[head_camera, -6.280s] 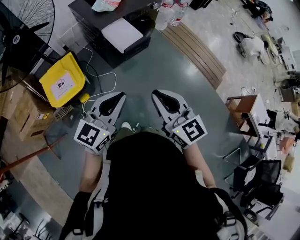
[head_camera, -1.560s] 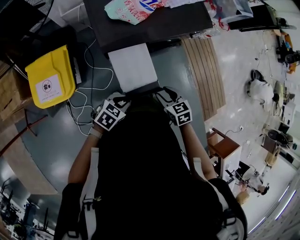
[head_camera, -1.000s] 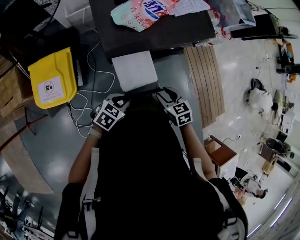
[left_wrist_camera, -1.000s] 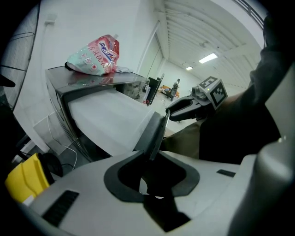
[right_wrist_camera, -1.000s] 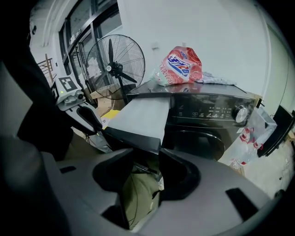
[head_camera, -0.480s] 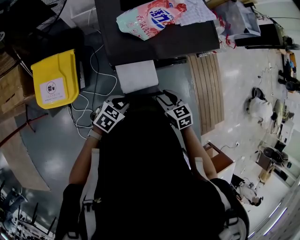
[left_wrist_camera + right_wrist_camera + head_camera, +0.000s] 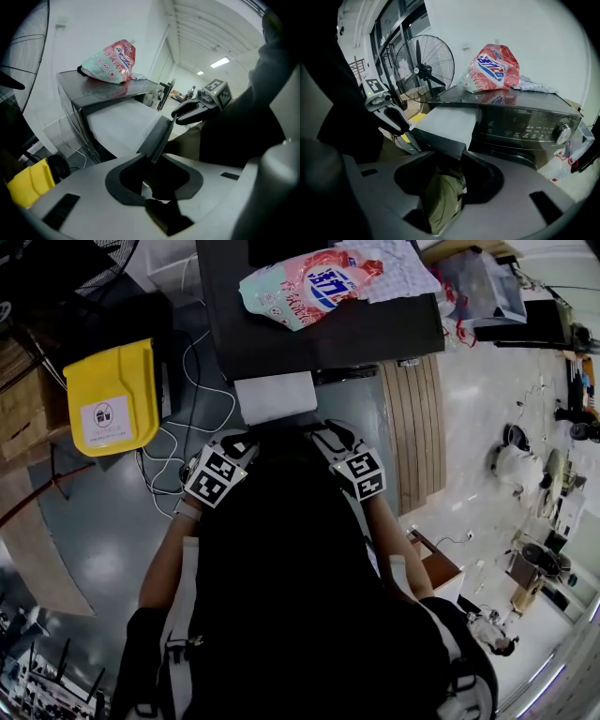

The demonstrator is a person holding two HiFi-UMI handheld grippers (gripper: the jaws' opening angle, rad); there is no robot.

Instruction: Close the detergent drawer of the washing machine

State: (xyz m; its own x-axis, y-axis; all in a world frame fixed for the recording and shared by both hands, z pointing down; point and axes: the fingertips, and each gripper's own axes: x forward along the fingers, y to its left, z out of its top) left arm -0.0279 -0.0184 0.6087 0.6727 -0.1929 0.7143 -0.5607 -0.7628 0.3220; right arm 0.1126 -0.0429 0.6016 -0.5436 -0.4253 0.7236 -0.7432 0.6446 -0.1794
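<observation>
While the detergent drawer (image 7: 275,397) stands partly out of the washing machine (image 7: 319,329), left gripper (image 7: 244,436) and right gripper (image 7: 320,428) — each with jaws together — meet its front panel.

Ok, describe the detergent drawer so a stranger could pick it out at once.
Find the dark washing machine with the pink bag on top. The drawer juts from its front, beside the control panel: the only pale, flat slab on the dark machine.

Person in black top (image 7: 291,596) with grey shoulder straps (image 7: 178,638) and olive trousers (image 7: 440,197); left gripper (image 7: 236,441) and right gripper (image 7: 330,434) light-grey plastic, black-lined jaws, black-and-white square-marker cubes (image 7: 214,477).
</observation>
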